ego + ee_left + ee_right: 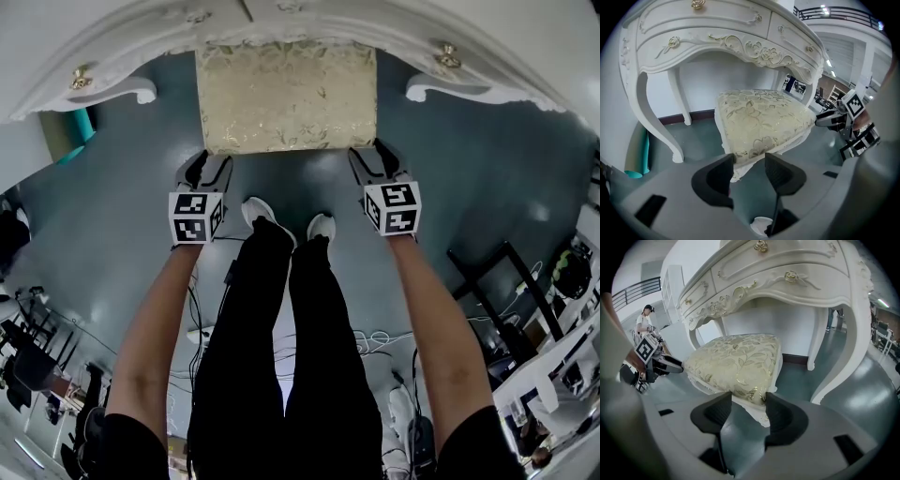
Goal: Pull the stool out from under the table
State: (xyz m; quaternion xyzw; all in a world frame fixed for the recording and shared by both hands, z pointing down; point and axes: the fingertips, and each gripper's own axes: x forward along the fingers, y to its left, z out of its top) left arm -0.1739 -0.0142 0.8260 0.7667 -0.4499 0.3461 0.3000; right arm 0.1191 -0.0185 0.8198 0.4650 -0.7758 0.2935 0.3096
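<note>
Grasp step: stool [286, 98] at 12 o'clock, half under worktop [309, 19]; L gripper [208, 161] & R gripper [377, 156] jaws apart, straddling its 7 & 5 o'clock corners, so next likely clamp both, pull toward 6.

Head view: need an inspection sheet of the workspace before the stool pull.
Surface: smooth grey-green floor.
Job's things: cushioned stool, its far part under the white dressing table.
Clutter: teal roll beside the table's left leg.
Grippers: left gripper and right gripper both open, each with a near stool corner between its fingers.
Cables: loose cables on the floor, low in the head view.
Surroundings: black chair at right.
</note>
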